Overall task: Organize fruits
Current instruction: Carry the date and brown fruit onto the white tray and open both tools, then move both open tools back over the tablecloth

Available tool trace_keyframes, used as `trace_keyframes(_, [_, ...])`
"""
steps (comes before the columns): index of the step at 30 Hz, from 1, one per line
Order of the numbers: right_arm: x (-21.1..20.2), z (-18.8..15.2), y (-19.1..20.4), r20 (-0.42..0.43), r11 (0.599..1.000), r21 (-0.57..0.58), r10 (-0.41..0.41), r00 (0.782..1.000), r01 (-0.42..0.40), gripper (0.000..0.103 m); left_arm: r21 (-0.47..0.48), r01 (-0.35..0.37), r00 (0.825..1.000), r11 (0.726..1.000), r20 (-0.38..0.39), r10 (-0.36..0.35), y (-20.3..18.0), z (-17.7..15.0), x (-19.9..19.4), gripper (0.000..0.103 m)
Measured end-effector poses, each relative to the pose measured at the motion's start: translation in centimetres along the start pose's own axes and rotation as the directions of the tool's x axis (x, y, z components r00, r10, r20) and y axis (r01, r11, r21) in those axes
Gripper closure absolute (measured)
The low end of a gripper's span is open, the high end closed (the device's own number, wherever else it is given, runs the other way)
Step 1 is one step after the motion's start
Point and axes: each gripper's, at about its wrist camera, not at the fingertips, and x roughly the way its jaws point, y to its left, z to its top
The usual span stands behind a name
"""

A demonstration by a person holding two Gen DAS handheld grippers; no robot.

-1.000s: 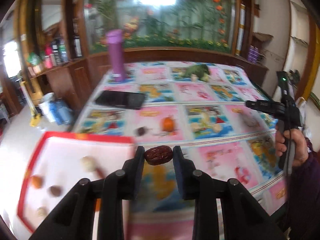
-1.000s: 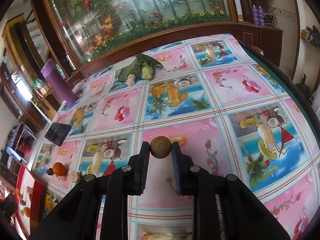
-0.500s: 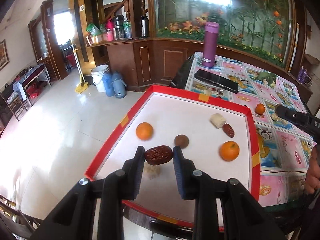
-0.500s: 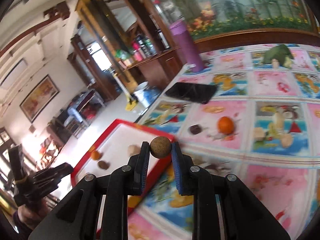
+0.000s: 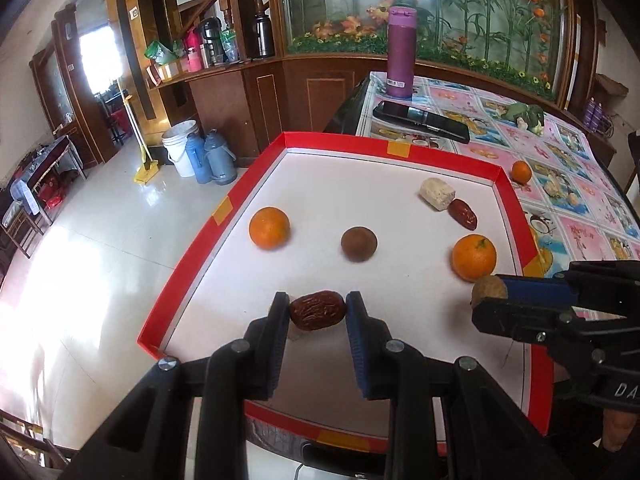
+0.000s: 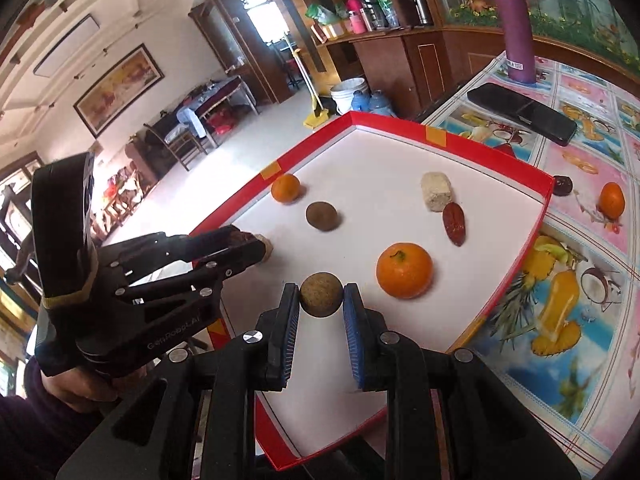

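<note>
1. The left hand-held gripper is closed on a wrinkled red date, pinched end to end between its pads, and hangs over the near part of the red-rimmed tray.
2. The right hand-held gripper clamps a rough brown round fruit and hovers above the tray floor, with an orange just to its right and slightly ahead.
3. The step in hand looks like setting both fruits down in the tray. Ahead of the left hand-held gripper lie a second orange to the left and a smooth brown fruit straight on; further right are another date touching a pale block.
4. If sorting by kind is meant, I would carry the held date forward and right toward the other date, and take the rough fruit ahead and left toward the smooth brown one.
5. Lower each piece until it nearly touches the white floor before opening; the round fruit will likely roll if dropped from height.
6. Open the jaws only a little and lift straight back, so the pads do not drag the date.
7. Keep the two hand-held grippers apart; they are close over the tray's near edge.
8. A small orange and a dark fruit lie on the bench beyond the tray's far right rim, not yet collected.
</note>
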Motion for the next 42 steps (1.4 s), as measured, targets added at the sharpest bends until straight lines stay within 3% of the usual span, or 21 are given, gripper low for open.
trace_keyframes(8, [1.6,-1.0,1.0,-0.060,0.996,-0.055,-0.067,0.996,0.064,0.082,0.045,-0.040,0.999,0.998,-0.007,0.040,0.0,-0.5,0.4,0.072])
trace_keyframes(13, [1.9,-1.2,0.7,-0.085,0.991,-0.071,-0.120,0.989,0.114,0.082,0.063,-0.025,1.000,0.998,-0.016,0.026,0.1,-0.1,0.6,0.072])
trace_keyframes(20, [2.0,-1.4,1.1,-0.097,0.985,-0.119,-0.139,0.985,0.128,0.082,0.143,-0.034,0.998,0.989,-0.039,0.040,-0.8,1.2,2.3,0.072])
trace_keyframes(32, [1.7,-1.1,0.3,-0.120,0.994,-0.095,-0.070,0.990,0.058,0.074,0.145,-0.028,0.995,0.989,-0.089,0.041,-0.4,2.4,3.5,0.071])
trace_keyframes(36, [0.2,-0.9,-1.0,-0.087,0.999,-0.047,-0.011,0.996,0.007,0.074,0.094,-0.033,0.994,0.995,-0.099,0.043,0.2,2.6,3.4,0.046])
trace_keyframes(42, [-3.7,-0.4,-4.7,0.027,0.999,0.042,0.000,1.000,-0.001,0.074,0.004,0.001,0.997,1.000,-0.075,0.000,0.7,3.1,2.0,0.031])
